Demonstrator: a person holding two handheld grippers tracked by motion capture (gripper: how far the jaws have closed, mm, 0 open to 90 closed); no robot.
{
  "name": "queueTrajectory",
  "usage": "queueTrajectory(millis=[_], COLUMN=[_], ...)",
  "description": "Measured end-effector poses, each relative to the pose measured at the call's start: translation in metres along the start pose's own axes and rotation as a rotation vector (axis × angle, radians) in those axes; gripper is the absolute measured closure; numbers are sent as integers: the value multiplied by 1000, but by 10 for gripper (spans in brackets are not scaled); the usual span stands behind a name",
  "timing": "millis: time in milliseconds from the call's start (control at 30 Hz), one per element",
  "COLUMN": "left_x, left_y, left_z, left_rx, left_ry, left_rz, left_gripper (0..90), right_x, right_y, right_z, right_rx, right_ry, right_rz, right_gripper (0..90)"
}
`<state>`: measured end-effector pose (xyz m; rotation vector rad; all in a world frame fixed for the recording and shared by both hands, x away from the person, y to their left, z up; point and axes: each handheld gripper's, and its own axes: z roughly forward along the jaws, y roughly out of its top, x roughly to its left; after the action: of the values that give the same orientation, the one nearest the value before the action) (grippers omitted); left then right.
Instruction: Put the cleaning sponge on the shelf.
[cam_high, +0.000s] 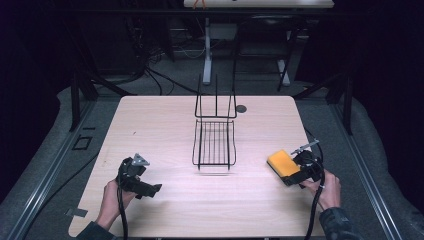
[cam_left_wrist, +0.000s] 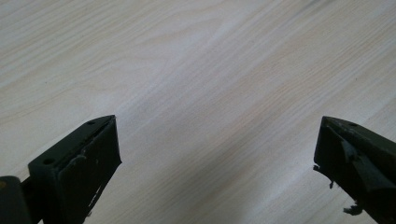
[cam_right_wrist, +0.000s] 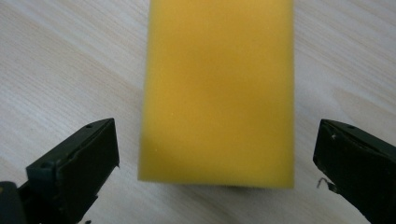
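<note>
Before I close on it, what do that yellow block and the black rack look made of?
Yellow block: looks like soft foam, probably a sponge, with a matte, finely pored face. Black rack: thin bent wire, likely metal with a dark coating; the finish is hard to judge from this far off.

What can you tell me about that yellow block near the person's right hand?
The yellow sponge is a plain rectangular block, soft and foam-like by its look, with a darker layer just visible beneath it. It lies flat on the wooden table, right of the wire rack. The right gripper is open, one jaw on each side of it, neither touching.
</note>
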<state>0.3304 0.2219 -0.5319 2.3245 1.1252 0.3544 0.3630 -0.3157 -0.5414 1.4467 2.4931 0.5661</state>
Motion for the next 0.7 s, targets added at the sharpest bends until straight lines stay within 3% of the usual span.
queueTrajectory(millis=[133, 300, 433, 700], left_x=[0, 1, 1, 1], left_y=[0, -1, -1, -1], left_z=[0, 0, 0, 0], left_rx=[0, 0, 2, 3], left_ry=[0, -6, -6, -2], left_rz=[-3, -2, 0, 0], left_gripper=[2, 3, 3, 3], right_x=[1, 0, 0, 0], right_y=[4, 4, 3, 0], right_z=[6, 10, 11, 15], right_rx=[18, 27, 23, 42], right_ry=[-15, -19, -24, -13], right_rz=[-21, -11, -15, -2], right_gripper=[0, 25, 147, 214])
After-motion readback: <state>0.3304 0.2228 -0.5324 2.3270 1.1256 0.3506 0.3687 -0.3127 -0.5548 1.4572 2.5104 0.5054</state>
